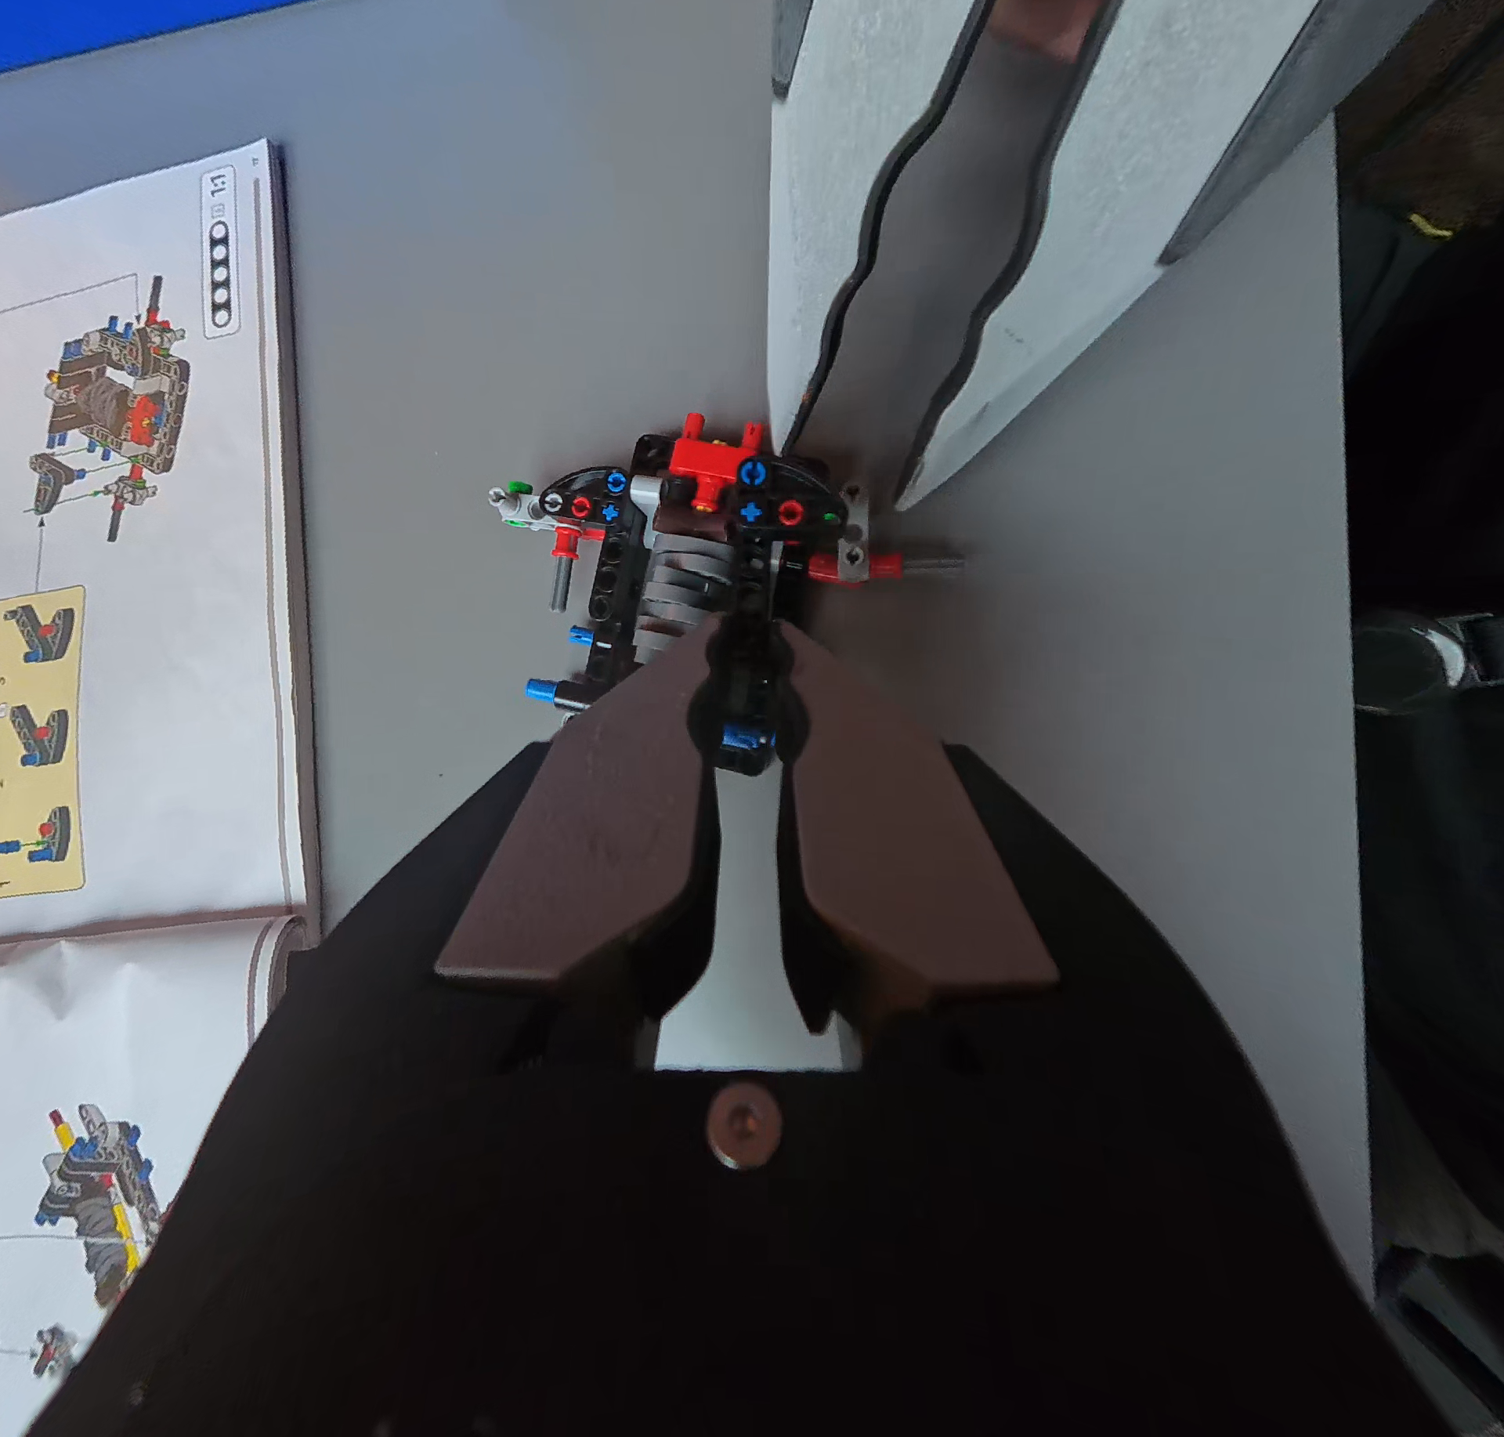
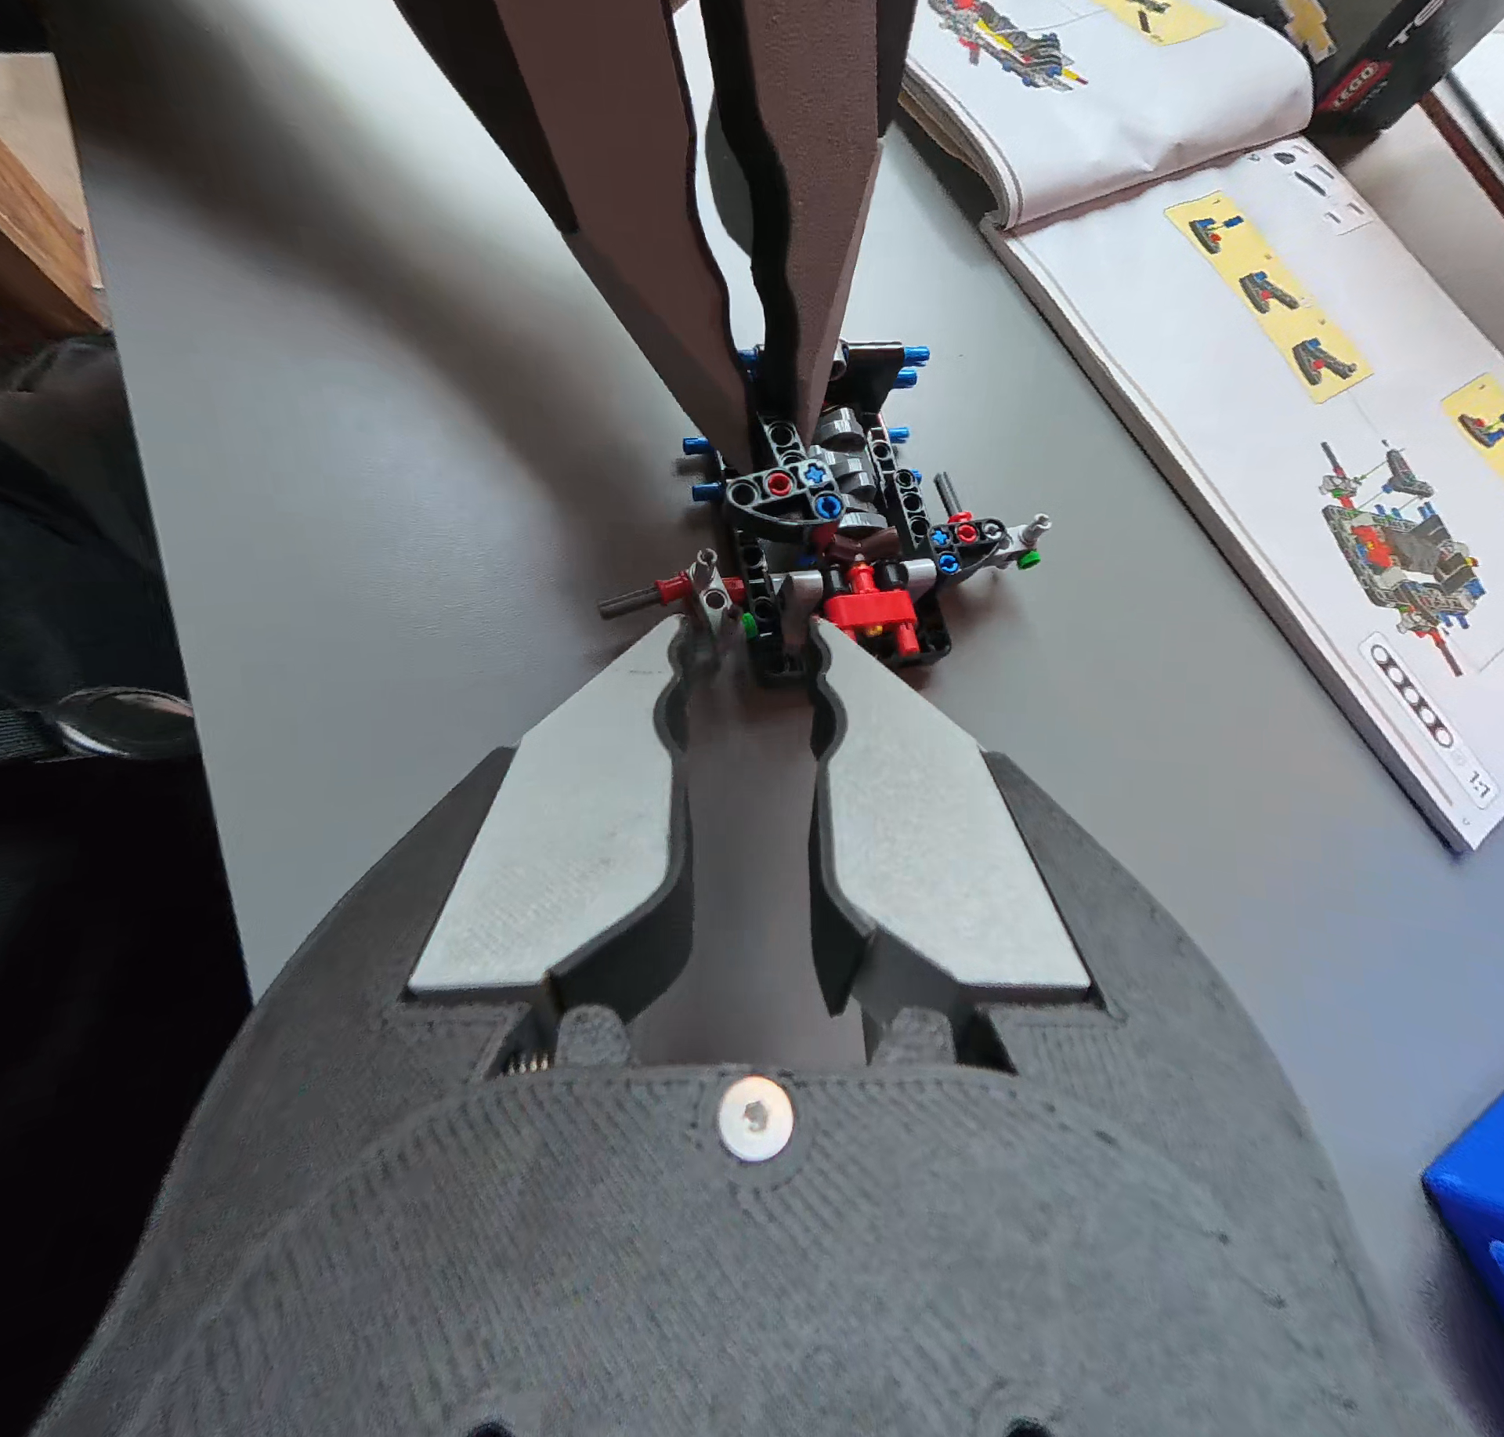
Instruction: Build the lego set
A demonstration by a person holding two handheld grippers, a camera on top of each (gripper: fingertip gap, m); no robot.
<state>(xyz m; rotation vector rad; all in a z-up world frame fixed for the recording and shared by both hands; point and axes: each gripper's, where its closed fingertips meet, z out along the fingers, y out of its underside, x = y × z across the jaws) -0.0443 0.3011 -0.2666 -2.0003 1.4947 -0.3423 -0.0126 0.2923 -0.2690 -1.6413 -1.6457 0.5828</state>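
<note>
Two grippers | left gripper (image 1: 747,669) clamps lego assembly (image 1: 700,535) | right gripper (image 2: 745,637) parted, touching it

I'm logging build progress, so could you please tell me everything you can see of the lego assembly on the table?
The lego assembly is a small plastic frame of black holed beams around a grey ribbed centre part, with a red block at one end, blue and red pins, and dark axles jutting sideways. It lies flat on the grey table. The left gripper is clamped on one beam; the right gripper, open, meets the red-block end.

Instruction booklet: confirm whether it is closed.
No. The instruction booklet lies open on the table, its pages showing.
</note>
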